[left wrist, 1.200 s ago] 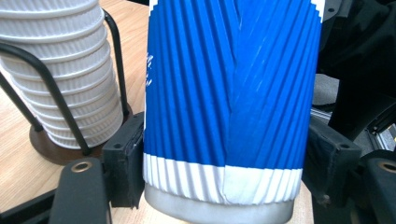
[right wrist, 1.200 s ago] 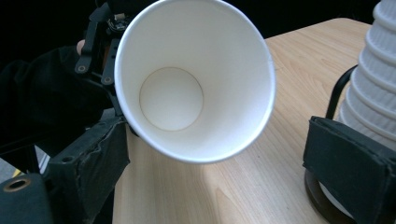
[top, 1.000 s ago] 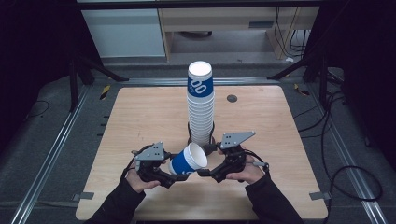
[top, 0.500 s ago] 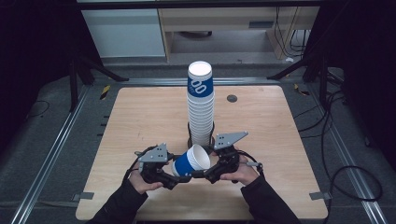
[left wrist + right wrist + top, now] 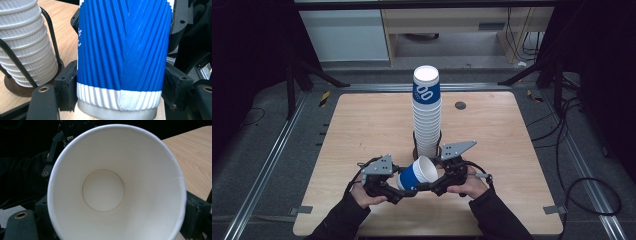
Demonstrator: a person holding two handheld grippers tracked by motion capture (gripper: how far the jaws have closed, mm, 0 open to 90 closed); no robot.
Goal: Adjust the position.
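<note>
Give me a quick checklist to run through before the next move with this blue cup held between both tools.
1. Left tool clamped on the blue cup near its base: ok; the left gripper view shows a pad on each side of the cup wall.
2. Right tool gripping the cup: cannot tell; its jaws have just been closing with the cup's rim end between them, but pad contact is not clear.
3. Cup undamaged: ok; rim round, inside clean in the right gripper view.
4. Cup stack upright in its wire holder: ok.
5. Held cup apart from the stack: ok; a gap shows in the high view.
</note>
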